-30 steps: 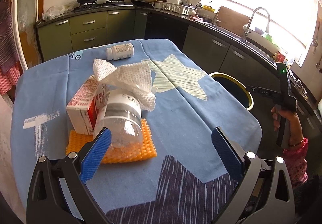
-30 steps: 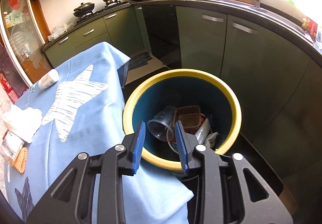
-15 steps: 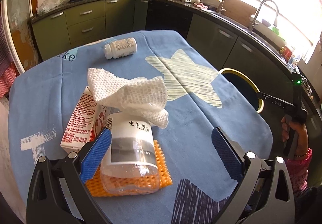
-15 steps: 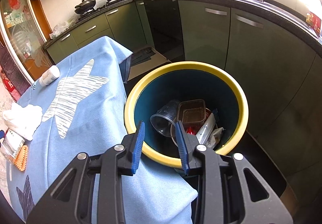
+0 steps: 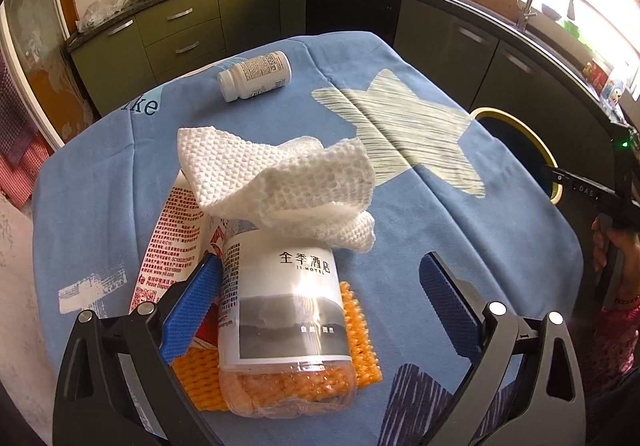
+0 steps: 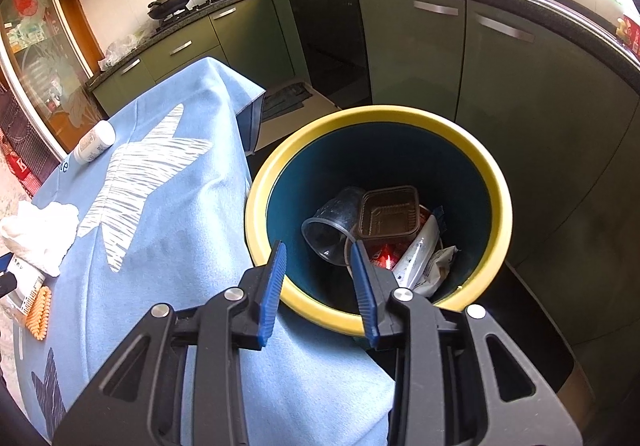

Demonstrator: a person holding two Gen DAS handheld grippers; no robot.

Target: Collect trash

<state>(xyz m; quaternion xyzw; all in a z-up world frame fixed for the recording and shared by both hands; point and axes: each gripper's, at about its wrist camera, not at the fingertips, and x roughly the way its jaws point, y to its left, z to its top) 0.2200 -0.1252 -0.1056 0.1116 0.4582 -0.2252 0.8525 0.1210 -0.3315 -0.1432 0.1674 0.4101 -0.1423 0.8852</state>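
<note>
Left gripper gapes wide, pointing toward 12 o'clock; right gripper is parted narrowly, empty, angled downward.

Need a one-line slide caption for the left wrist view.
Open left gripper straddling a labelled plastic bottle lying on orange mesh, white tissue draped over its neck.

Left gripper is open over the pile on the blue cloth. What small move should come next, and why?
Probably ease the left gripper forward and down, then close on the clear bottle. Its jaws stand wide open with the bottle lying between the pads, nearer the left one, on the orange mesh. The white cloth drapes over the bottle's far end, so a grip on the near body looks cleaner.
</note>
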